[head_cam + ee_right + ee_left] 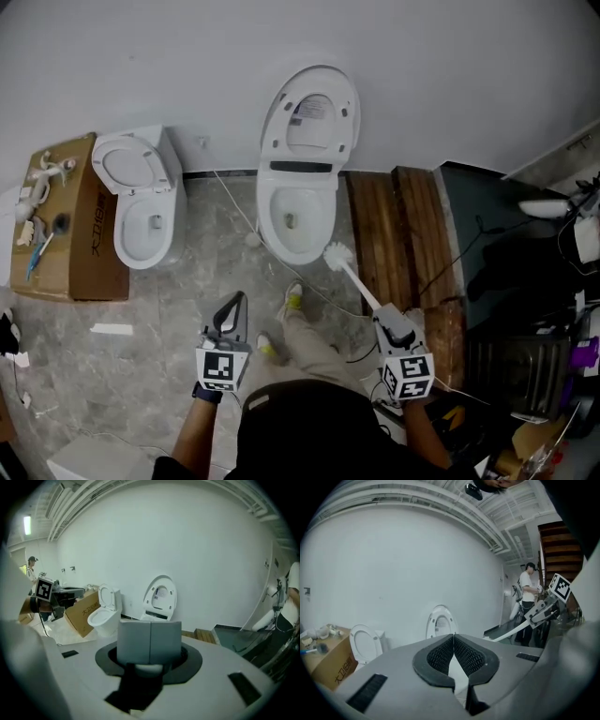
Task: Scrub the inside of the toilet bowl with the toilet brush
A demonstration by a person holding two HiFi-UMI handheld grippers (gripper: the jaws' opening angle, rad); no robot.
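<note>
The right claw is clamped shut on the white handle of the toilet brush. In the right gripper view its two grey pads stand pressed together, with a bit of white handle showing just beneath them. The handle slants away to the far left, and the bristle head sits at the near right edge of the rim of the toilet bowl, outside the basin. That toilet stands against the white wall with its lid raised. A label is stuck on the inner face of the lid, but its print is too small to read.

The left claw hangs over the grey marbled floor, near and left of the bowl. Its ribbed black pads are closed tip to tip with nothing between them.

Farther left is a smaller toilet, also with its lid up. Just beside it is a cardboard box with small fittings lying on top. The side of the box carries dark printed Chinese characters that begin "大卫"; the rest cannot be made out. Right of the bowl lies a dark wooden platform.
</note>
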